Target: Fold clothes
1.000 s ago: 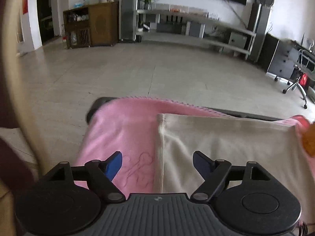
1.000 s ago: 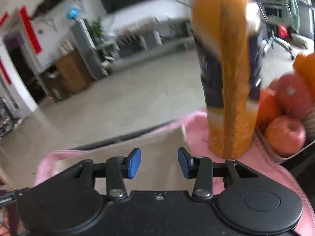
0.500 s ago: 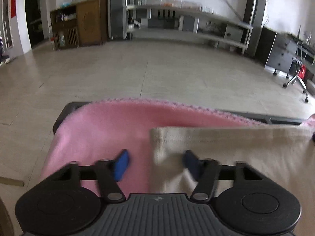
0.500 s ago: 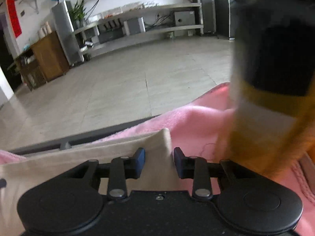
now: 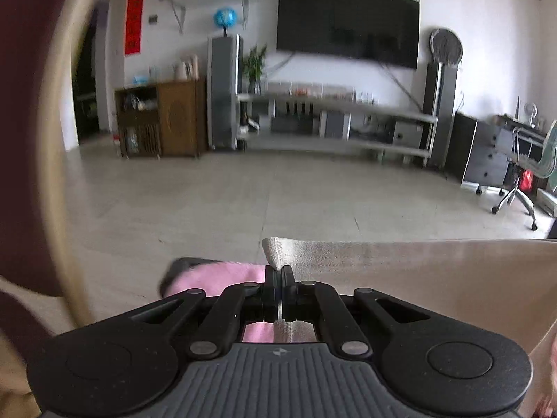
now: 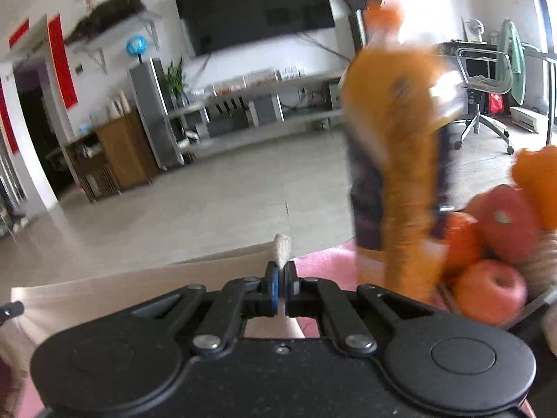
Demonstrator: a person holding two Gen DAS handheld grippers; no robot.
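Observation:
A beige garment (image 5: 400,264) stretches to the right in the left wrist view, lifted above a pink blanket (image 5: 209,278). My left gripper (image 5: 279,273) is shut on its left corner, and a tuft of cloth sticks up past the pads. In the right wrist view the same beige garment (image 6: 122,289) runs off to the left. My right gripper (image 6: 280,271) is shut on its right corner, with a cloth tip poking up between the fingertips.
A tall orange drink bottle (image 6: 397,160) stands just right of my right gripper on the pink blanket (image 6: 327,261). A basket of apples and oranges (image 6: 494,250) sits at the far right. Beyond lie tiled floor, a TV shelf and an office chair (image 6: 487,80).
Both grippers closed from open onto the far corners of the beige garment and rose, lifting that edge off the pink blanket. Both views now look higher into the room.

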